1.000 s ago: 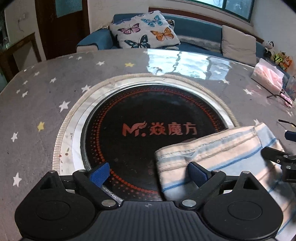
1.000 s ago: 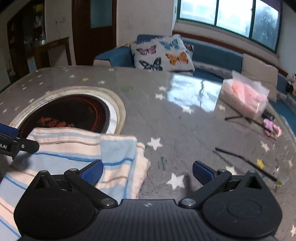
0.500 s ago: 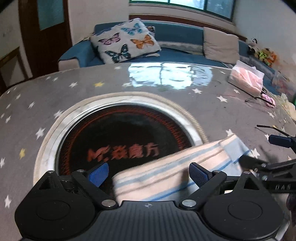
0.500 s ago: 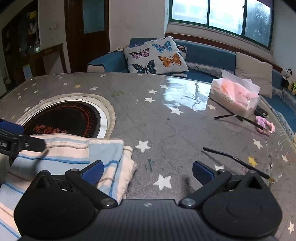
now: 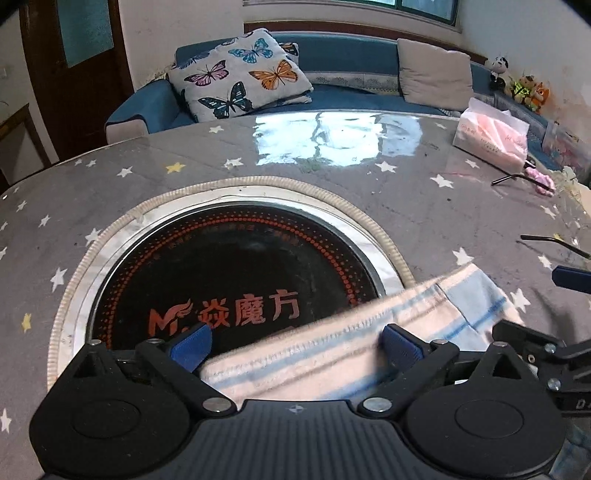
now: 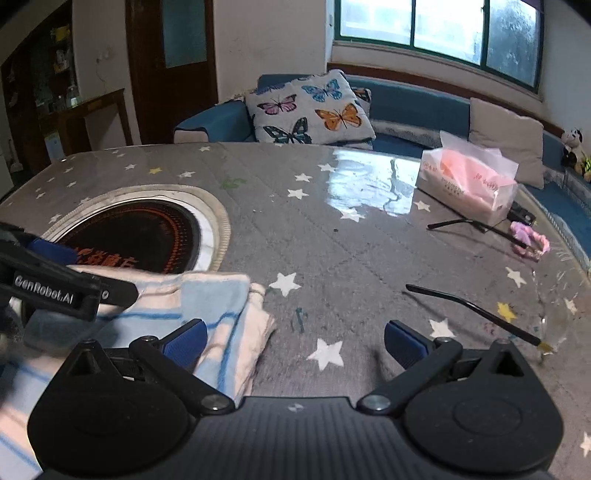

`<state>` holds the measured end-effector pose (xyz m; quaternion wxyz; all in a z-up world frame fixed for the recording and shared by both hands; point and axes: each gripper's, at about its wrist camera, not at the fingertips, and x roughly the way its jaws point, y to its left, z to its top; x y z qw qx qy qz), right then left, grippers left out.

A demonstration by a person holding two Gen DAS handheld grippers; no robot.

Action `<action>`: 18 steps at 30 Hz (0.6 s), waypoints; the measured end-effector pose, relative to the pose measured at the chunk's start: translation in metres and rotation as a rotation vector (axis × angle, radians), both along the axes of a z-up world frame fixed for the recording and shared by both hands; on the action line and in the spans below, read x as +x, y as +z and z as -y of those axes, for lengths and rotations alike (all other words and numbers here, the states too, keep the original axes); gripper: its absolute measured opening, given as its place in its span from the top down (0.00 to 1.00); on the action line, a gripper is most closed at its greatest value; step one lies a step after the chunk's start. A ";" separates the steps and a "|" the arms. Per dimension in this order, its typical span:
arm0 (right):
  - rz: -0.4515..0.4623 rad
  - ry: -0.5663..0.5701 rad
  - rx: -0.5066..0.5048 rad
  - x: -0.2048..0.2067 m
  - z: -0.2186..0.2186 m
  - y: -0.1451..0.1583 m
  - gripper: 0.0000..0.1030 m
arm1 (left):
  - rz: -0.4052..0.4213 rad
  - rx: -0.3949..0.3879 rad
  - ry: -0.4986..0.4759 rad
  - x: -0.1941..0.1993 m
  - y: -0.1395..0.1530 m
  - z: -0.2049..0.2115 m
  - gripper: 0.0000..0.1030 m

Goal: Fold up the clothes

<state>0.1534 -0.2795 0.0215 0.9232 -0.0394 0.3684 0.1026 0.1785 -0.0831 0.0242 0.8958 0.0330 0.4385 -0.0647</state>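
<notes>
Item: folded striped garment [image 5: 332,354], cream w/ pale-blue bands and thin blue lines, lying on round table [image 5: 424,206] w/ grey star-print cover under clear plastic; one end overlaps the rim of the inset black induction hob [image 5: 236,266] (red dot ring, red logo lettering), the rest on the star cover at approx 4 o'clock of the hob in left wrist view. Edge of cloth blurred. Left gripper [image 5: 295,345]: jaws spread wide, blue pads either side of the cloth's near fold, nothing pinched; cloth passes betw. the fingers, contact w/ pads not clear. Right gripper [image 6: 293,341]: jaws likewise spread, released; left pad [image 6: 186,345] over the cloth's right end, right pad [image 6: 404,347] over bare table; not grasping. In right wrist view the left gripper's black finger, marked "GenRobot.AI", crosses in at 9 o'clock above the cloth. Other table contents: tissue pack [image 6: 469,184], pink-and-white, clear wrap, at 1 o'clock; black-framed spectacles [image 6: 476,225] just beside it; pink hair tie [image 6: 530,242] touching or near the specs; second thin black stick-like piece [image 6: 472,312] at 3 o'clock, gold tip. Bkgd: blue sofa [image 6: 413,107], butterfly-print cushion [image 6: 310,109], beige cushion [image 6: 506,138], small panda plush [image 6: 572,142] at far right, green-framed window [image 6: 436,26], dark wood door [image 6: 166,66].
</notes>
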 end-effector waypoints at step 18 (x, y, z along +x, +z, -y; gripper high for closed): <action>0.029 -0.003 -0.030 -0.101 0.022 0.008 0.00 | -0.006 -0.007 -0.030 -0.116 0.002 -0.031 0.01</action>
